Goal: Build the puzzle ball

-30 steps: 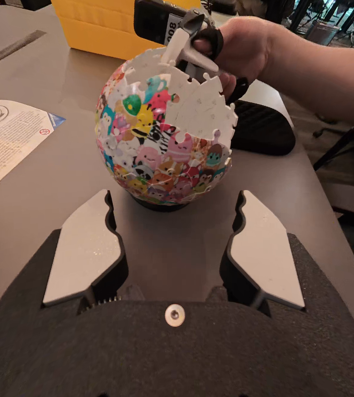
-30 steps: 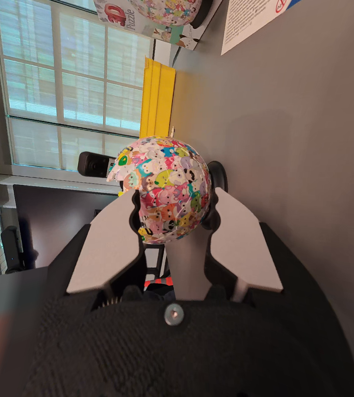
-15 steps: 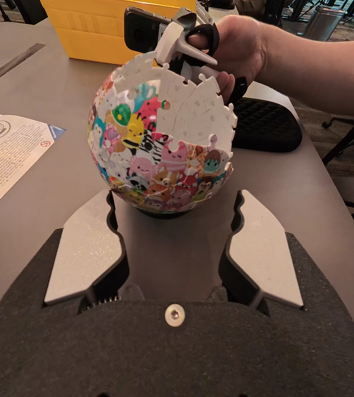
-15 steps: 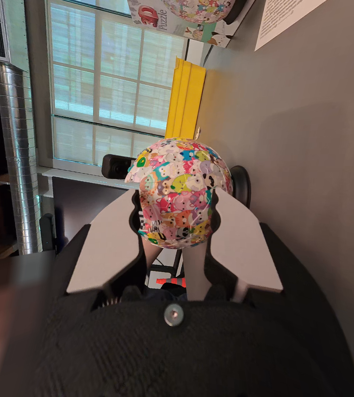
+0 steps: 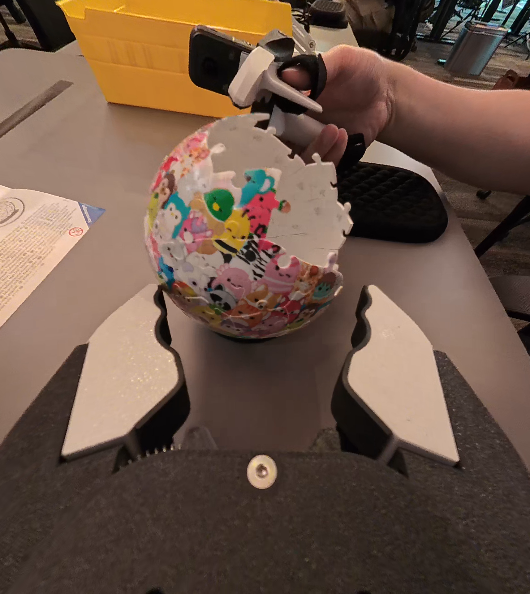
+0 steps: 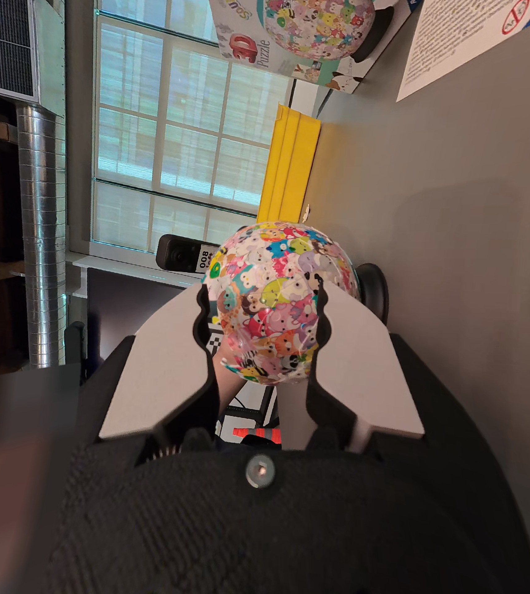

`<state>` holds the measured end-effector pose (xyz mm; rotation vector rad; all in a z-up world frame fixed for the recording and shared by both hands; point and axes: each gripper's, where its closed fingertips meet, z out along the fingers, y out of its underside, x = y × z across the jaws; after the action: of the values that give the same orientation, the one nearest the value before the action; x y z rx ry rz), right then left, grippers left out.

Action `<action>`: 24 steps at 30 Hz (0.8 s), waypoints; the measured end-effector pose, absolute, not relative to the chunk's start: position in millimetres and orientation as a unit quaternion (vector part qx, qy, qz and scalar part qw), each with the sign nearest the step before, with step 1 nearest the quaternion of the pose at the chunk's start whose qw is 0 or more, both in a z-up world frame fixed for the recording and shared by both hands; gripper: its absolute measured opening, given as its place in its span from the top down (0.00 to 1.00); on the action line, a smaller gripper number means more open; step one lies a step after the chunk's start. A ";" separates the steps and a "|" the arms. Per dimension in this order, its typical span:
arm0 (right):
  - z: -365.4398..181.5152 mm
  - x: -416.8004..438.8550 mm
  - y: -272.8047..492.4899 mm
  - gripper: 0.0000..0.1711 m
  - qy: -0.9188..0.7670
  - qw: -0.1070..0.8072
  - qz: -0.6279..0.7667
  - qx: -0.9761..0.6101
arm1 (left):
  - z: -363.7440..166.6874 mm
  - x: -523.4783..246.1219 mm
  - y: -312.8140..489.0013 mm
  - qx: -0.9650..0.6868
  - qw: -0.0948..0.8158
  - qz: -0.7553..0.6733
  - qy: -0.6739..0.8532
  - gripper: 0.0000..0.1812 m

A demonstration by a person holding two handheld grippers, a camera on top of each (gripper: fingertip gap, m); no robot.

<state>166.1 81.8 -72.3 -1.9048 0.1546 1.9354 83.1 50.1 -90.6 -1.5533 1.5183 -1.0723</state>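
The puzzle ball [image 5: 225,257] is a colourful sphere on a black stand [image 5: 247,336] on the grey table [image 5: 64,160]. An unfilled opening at its upper right shows the white inside. My left gripper [image 5: 262,289] is open and empty, its fingertips level with the ball's lower part on either side. My right gripper [image 6: 262,286] is closed on the ball [image 6: 276,305], which sits between its fingers. In the left wrist view the right gripper [image 5: 276,106], held by a hand, sits at the ball's top back rim.
A yellow bin [image 5: 173,58] stands behind the ball. An instruction sheet [image 5: 16,250] lies to the left. A black padded seat [image 5: 392,205] is at the table's right edge. The puzzle box [image 6: 305,41] stands beyond the yellow bin [image 6: 289,160]. The left gripper's tips are roughly 11 cm from the right gripper's. Both grippers' tips are roughly 20 cm from the black padded seat [image 5: 392,205].
My left gripper has moved closer to the ball, still open. The ball has turned in the right gripper's hold, so the white opening now faces more up and right.
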 end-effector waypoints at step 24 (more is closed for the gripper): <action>-91.6 169.7 79.5 0.62 0.067 0.196 0.659 -0.723 | -104.8 69.3 51.8 -0.613 0.294 -0.465 0.568 0.53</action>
<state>169.7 79.5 -91.6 -2.0258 0.1872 1.8465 69.3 51.8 -104.8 -1.6312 1.5111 -1.2375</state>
